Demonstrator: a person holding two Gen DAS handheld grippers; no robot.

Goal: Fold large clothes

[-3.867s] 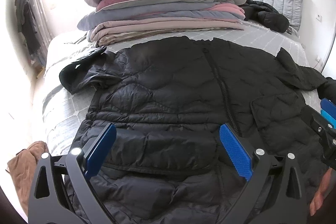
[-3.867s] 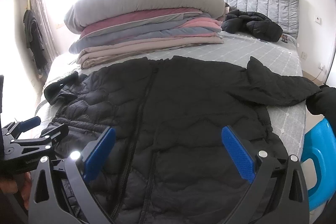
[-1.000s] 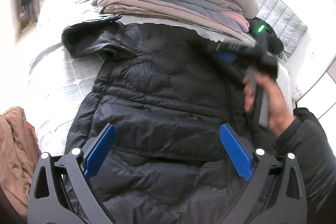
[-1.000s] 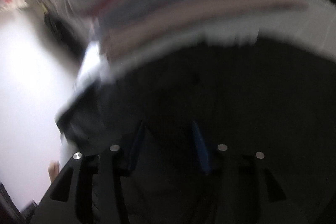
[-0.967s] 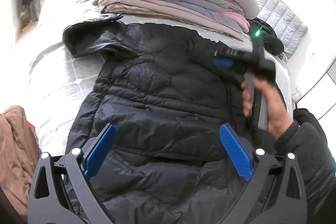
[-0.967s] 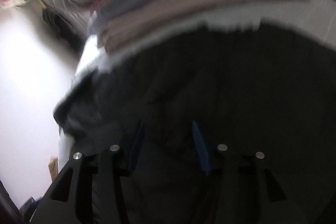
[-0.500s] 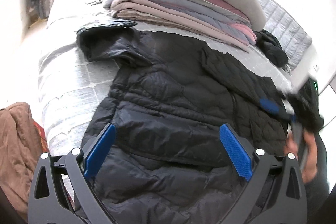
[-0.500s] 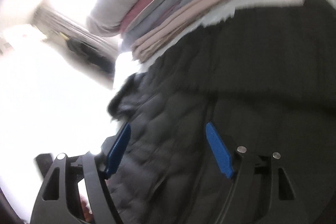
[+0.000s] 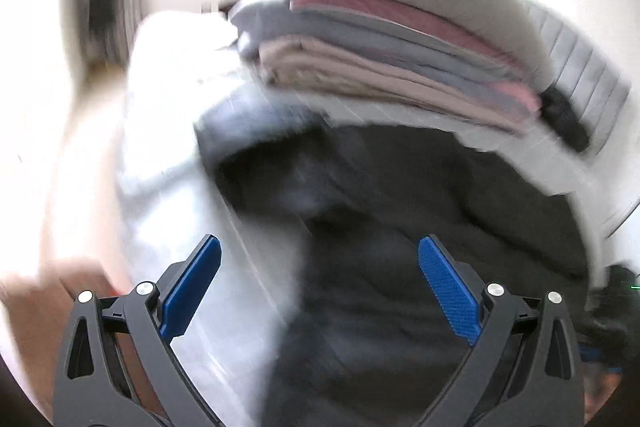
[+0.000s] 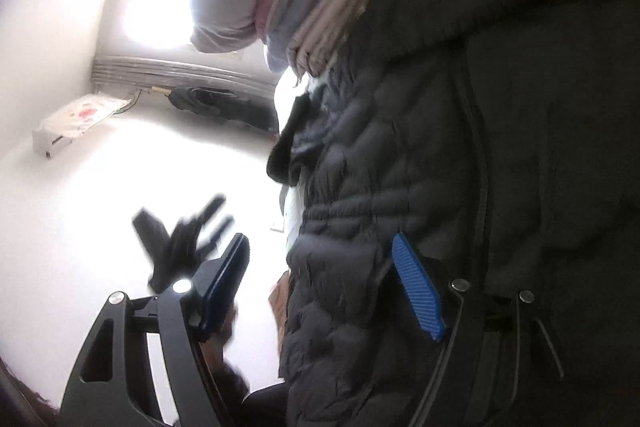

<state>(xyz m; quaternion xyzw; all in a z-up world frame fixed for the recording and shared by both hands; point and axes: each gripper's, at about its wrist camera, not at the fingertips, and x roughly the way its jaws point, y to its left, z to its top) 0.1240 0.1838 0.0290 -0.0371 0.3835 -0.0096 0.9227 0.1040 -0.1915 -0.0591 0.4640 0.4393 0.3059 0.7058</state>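
Note:
A black quilted puffer jacket lies spread on the bed; the left wrist view is motion-blurred. Its left sleeve bunches toward the bed's left side. My left gripper is open and empty, above the jacket's left edge and the bedsheet. In the right wrist view the camera is rolled sideways and the jacket fills the right half. My right gripper is open and empty, close over the jacket's hem side. The left gripper shows there as a blurred dark shape.
A stack of folded blankets and a grey pillow sits at the back of the bed. A second dark garment lies by the grey headboard. A brown cloth is off the bed's left side.
The right gripper folded the jacket's right sleeve over the body, let go and pulled back, now rolled sideways. The left gripper has swung left and forward toward the left sleeve, still open.

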